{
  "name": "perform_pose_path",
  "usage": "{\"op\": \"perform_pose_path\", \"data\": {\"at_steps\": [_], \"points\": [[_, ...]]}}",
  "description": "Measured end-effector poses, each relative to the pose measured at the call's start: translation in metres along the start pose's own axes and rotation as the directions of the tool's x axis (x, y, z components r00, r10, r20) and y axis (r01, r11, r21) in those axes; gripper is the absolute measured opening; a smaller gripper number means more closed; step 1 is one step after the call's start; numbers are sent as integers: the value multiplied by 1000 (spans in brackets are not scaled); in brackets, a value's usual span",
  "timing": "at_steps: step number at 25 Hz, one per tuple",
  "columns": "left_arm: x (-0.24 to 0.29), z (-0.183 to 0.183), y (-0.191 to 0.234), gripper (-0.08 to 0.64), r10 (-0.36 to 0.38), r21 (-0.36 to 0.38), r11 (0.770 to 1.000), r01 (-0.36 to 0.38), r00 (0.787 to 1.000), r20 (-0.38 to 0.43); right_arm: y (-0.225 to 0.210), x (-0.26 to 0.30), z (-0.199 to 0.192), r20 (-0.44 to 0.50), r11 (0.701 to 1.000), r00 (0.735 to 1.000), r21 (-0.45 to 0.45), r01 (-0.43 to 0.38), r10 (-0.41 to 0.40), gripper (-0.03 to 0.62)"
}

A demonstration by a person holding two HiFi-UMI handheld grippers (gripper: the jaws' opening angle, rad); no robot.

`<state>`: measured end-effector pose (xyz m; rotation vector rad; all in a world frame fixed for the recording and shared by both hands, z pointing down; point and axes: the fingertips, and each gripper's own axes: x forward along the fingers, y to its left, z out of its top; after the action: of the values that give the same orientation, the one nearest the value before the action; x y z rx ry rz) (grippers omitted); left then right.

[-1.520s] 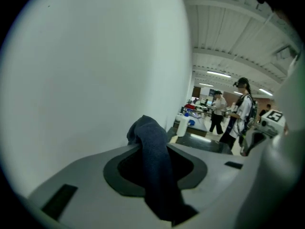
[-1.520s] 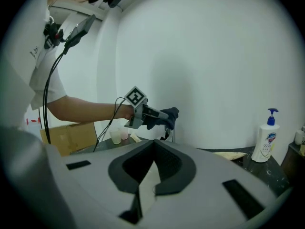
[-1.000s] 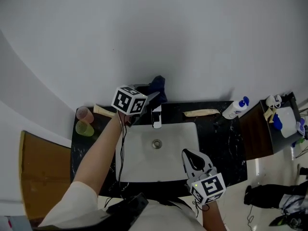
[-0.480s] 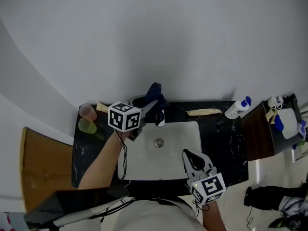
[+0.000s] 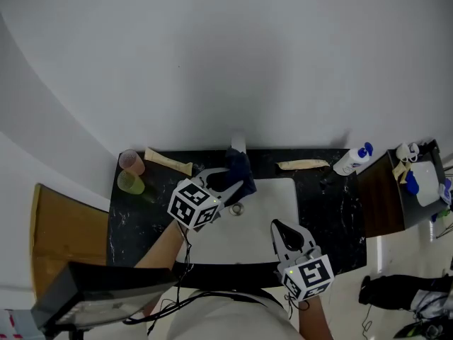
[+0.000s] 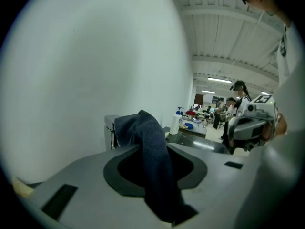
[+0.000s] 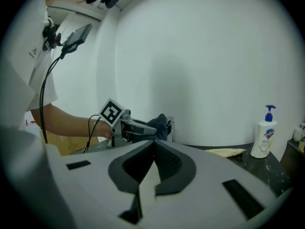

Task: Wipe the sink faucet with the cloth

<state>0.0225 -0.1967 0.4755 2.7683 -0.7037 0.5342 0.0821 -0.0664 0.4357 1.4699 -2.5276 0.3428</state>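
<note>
Black counter (image 5: 325,204), white sink (image 5: 263,222): my left tongs (image 5: 237,183), clamped on the cloth (image 5: 239,167), have slid from behind the faucet (image 5: 238,143) at twelve o'clock down over its spout (one wiping stroke, I'd judge). Right tongs (image 5: 277,225) wait together at five.

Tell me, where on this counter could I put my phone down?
The black countertop right of the basin, in front of the soap bottle, is bare. So is the left stretch in front of the green cup. The back edge is crowded: pink cup, beige strips, faucet, and the left gripper holding the cloth.
</note>
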Motion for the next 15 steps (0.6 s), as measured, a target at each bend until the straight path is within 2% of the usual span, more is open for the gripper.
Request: {"op": "perform_pose_path", "data": {"at_steps": [3,7,15], "points": [[11,-7,6,120,18,43,999,-15,997,-70,0,-1,-1,-1,1000,1000,1,2,-2,2],[25,-7,27,120,50,48,998,-44,990,-134,-6,-4,-1,-6,1000,1000,3,14,-14,2],[48,8,66,115,78,-4,997,-79,989,-127,-22,-11,-8,-20,999,999,15,42,-41,2]]}}
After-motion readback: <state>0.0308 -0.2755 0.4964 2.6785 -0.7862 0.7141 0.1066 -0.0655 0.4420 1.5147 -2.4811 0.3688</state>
